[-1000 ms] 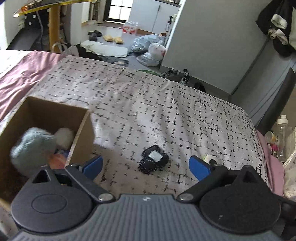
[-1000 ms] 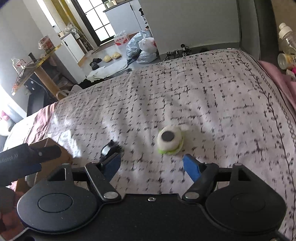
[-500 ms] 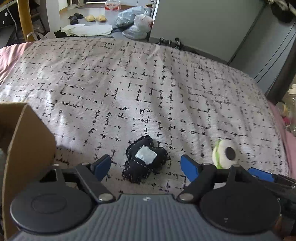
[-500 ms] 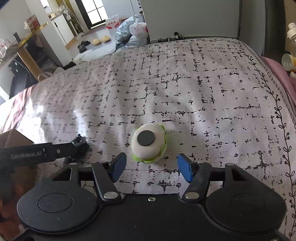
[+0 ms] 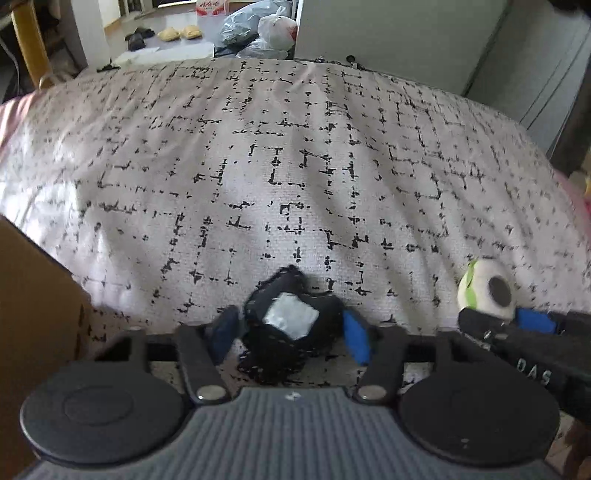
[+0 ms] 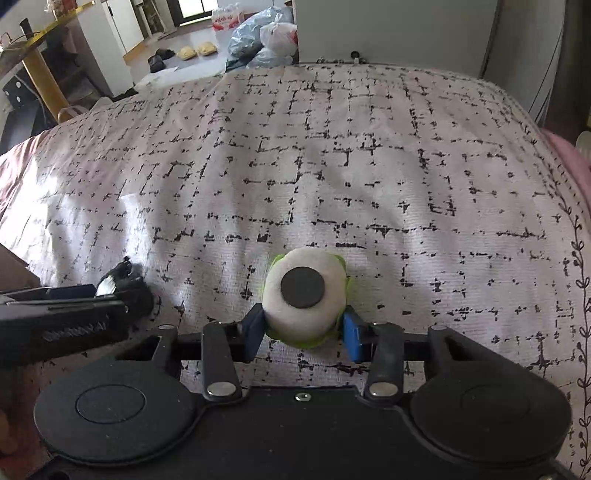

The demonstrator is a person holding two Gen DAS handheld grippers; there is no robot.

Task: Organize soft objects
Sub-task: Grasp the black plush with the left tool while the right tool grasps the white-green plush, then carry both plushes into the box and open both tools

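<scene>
A black plush toy with a grey square patch point(image 5: 291, 321) lies on the patterned bedspread point(image 5: 295, 166). My left gripper point(image 5: 291, 334) has closed its blue pads against both sides of it. A white and green plush with a black disc point(image 6: 304, 295) lies to the right of it. My right gripper point(image 6: 303, 330) has its blue pads pressed on both sides of it. In the left wrist view that plush point(image 5: 487, 288) and the right gripper point(image 5: 524, 332) show at the right. In the right wrist view the black toy point(image 6: 125, 284) and the left gripper point(image 6: 70, 310) show at the left.
A cardboard box point(image 5: 33, 314) stands at the left on the bed. Past the bed's far edge are plastic bags point(image 5: 266, 29), slippers point(image 5: 177, 33) and a white cabinet point(image 5: 388, 33). A pink sheet point(image 6: 569, 158) edges the bed on the right.
Both grippers moved forward and down over their toys, then narrowed from wide open until the pads met the plush. The box slid further out of the left view.
</scene>
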